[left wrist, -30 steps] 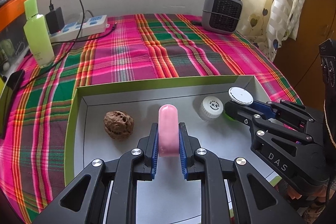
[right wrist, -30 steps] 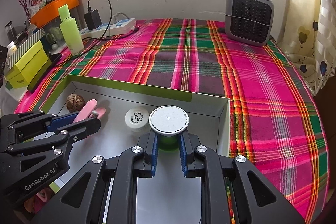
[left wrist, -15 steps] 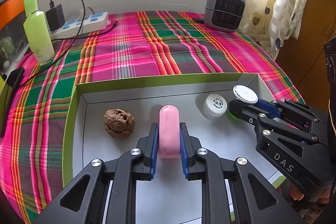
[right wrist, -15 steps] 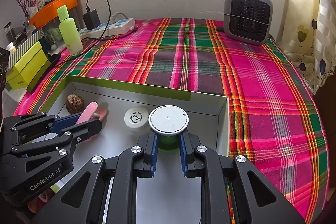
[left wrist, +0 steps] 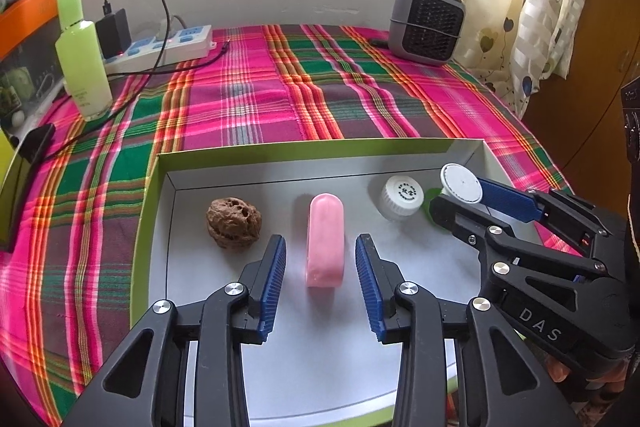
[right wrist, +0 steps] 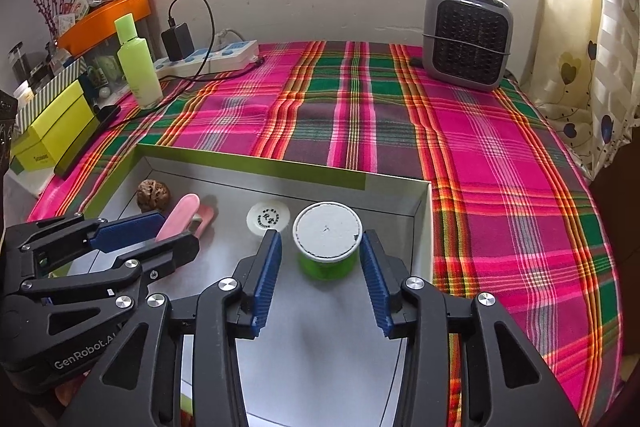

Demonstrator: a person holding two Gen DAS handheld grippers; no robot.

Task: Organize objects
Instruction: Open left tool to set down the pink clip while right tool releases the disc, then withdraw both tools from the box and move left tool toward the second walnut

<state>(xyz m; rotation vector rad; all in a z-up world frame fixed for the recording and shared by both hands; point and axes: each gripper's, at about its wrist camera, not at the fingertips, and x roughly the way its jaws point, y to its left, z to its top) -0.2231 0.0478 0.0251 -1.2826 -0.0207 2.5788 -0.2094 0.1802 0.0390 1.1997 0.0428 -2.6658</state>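
Observation:
A green-edged tray [left wrist: 280,151] [right wrist: 248,159] with a grey floor lies on the plaid cloth. In it rest a brown walnut [left wrist: 234,222] [right wrist: 153,190], a pink capsule-shaped case [left wrist: 325,239] [right wrist: 178,213], a white cap [left wrist: 401,197] [right wrist: 268,218] and a small green jar with a white lid [right wrist: 327,247] [left wrist: 460,183]. My left gripper [left wrist: 321,261] [right wrist: 160,227] straddles the pink case; its jaws are opening and the pads stand clear of it. My right gripper [right wrist: 321,257] [left wrist: 464,197] straddles the green jar, jaws opening, with gaps on both sides.
On the cloth behind the tray stand a light-green bottle [left wrist: 82,55] [right wrist: 138,65], a white power strip [left wrist: 160,47] with a black charger and cable, and a grey fan heater [left wrist: 428,23] [right wrist: 468,37]. Yellow-green boxes [right wrist: 52,131] sit at the left edge.
Both grippers have opened: the left has let go of the pink case and the right has let go of the green jar. Both things now rest on the tray floor.

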